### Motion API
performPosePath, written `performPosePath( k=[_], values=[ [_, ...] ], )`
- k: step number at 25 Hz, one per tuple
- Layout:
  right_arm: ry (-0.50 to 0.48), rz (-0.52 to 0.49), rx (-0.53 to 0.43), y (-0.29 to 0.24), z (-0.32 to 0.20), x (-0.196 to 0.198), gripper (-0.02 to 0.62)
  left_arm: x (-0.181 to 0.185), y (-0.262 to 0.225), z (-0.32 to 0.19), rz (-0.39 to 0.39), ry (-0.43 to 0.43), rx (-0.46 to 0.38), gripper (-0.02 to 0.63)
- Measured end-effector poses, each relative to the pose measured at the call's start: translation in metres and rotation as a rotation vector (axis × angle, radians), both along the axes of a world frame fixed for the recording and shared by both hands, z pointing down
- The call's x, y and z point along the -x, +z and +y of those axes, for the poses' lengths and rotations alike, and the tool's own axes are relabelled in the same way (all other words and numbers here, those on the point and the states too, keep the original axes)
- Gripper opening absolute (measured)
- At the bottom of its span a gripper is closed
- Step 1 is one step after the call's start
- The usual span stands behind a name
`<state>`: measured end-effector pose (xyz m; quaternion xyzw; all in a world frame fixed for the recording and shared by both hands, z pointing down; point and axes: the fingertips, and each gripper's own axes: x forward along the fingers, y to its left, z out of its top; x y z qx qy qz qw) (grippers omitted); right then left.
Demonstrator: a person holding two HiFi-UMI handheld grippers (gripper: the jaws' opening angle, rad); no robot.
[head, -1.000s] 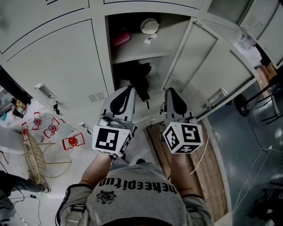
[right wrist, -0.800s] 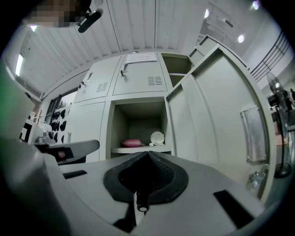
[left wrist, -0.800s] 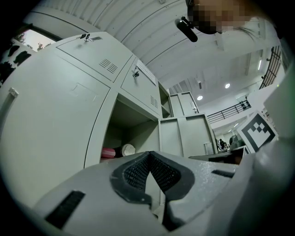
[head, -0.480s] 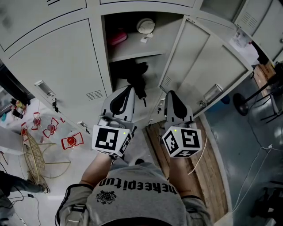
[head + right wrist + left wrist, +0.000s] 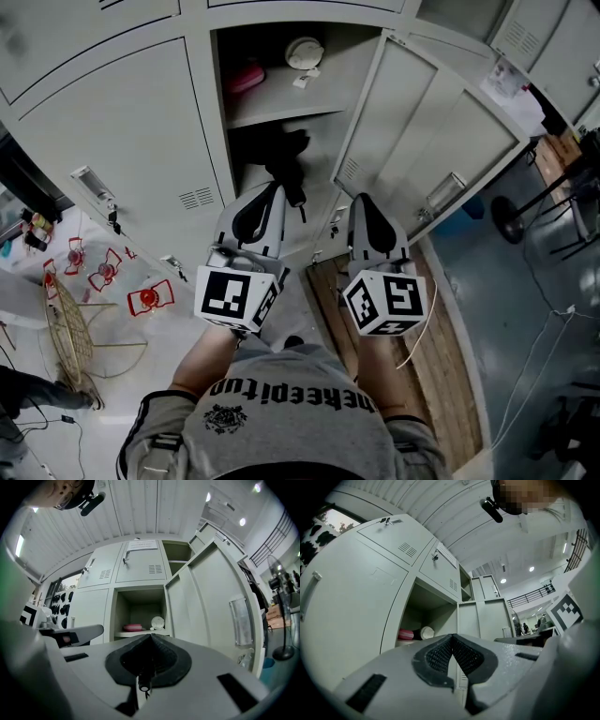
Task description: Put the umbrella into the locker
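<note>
Right now, two grippers side by side, left gripper and right gripper, each pinched shut on nothing. Below the right jaws, a wooden board on a grey floor. Ahead of both, one open locker among shut grey ones, its one door swung out past the right jaws. On the top shelf, one pink thing and one white round thing. Under that shelf, one black umbrella, just past the left jaws' tips, touching neither.

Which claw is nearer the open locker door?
Right. The right claw is beside the door's lower corner; the left claw is farther left, away from it.
</note>
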<state>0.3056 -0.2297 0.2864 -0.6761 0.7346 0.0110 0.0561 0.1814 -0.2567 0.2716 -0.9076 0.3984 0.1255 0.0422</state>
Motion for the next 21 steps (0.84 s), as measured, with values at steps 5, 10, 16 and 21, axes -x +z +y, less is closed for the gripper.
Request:
performPosePath(
  k=[5,10,16,21],
  values=[
    [-0.001,0.001,-0.002,-0.0018,0.0024,-0.0003,0.002,-0.0002,0.0015,0.0022,0.007,-0.003,0.004,0.005],
    [-0.003,-0.004,-0.002,-0.0026,0.0035,-0.0008,0.002,0.0006,0.0016,0.0035,0.013,-0.010,0.008,0.005],
    [-0.012,-0.004,-0.004,-0.0029,0.0033,0.0010,0.002,0.0010,0.0013,0.0040,0.003,-0.014,0.006,0.005],
    [-0.015,-0.004,-0.007,-0.0044,0.0045,0.0003,0.002,0.0013,0.0021,0.0046,0.010,-0.023,0.010,0.005]
  ],
)
